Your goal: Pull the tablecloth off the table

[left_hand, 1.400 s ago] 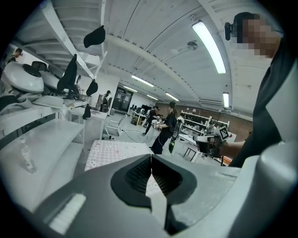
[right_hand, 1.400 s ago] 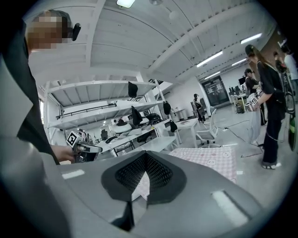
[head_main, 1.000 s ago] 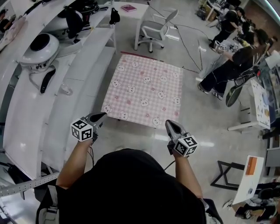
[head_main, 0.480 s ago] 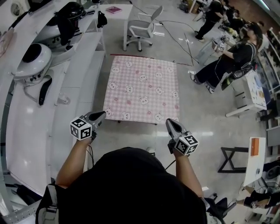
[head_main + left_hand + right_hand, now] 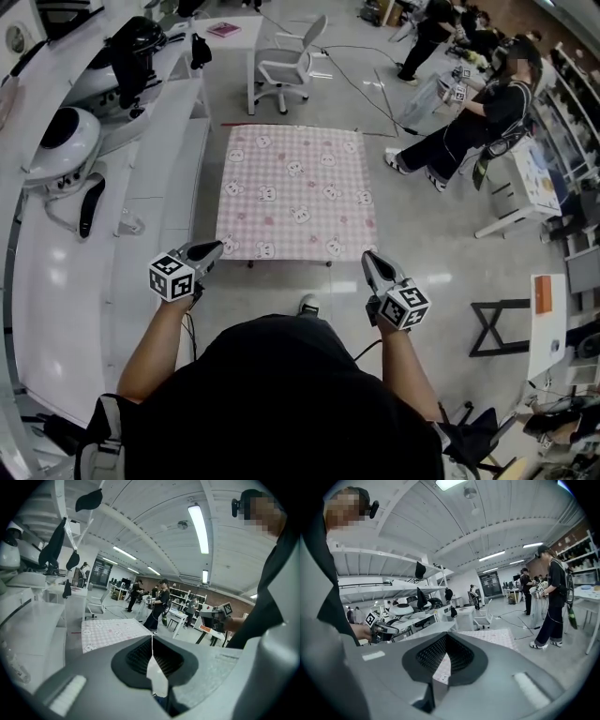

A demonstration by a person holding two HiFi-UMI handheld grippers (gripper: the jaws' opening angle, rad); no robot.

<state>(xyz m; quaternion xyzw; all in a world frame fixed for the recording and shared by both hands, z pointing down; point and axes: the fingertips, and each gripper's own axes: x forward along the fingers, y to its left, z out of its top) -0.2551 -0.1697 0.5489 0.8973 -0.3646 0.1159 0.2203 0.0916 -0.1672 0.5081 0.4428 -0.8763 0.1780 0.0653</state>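
Left claw (image 5: pixel 214 248): closed tip to tip, nothing gripped, held by the near-left corner of the tablecloth (image 5: pixel 293 192), apart from it.
Right claw (image 5: pixel 371 259): closed, empty, just short of the near edge.
Tablecloth: pink check, spread flat ahead of both claws.
Beyond: white chair (image 5: pixel 284 67) past the far edge.

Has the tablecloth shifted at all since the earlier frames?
No. The tablecloth lies flat, its far edge as near the white chair as before; only the head view has turned.
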